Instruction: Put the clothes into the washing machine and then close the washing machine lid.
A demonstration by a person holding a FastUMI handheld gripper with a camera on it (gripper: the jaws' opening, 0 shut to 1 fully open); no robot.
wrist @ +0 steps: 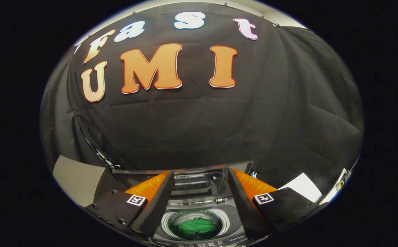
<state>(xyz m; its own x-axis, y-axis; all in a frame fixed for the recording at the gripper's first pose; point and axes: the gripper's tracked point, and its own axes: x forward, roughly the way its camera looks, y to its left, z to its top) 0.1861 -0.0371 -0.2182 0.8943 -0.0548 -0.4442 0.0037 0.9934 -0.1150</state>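
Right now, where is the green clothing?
In the gripper view, the green clothing lies inside the washing machine's drum, seen between the open fingers of the hand-held gripper, below the raised lid.

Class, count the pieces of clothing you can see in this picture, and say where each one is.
1: a green garment lies inside the washing machine drum, seen between the open gripper fingers, which hold nothing. Others may be hidden beneath it.
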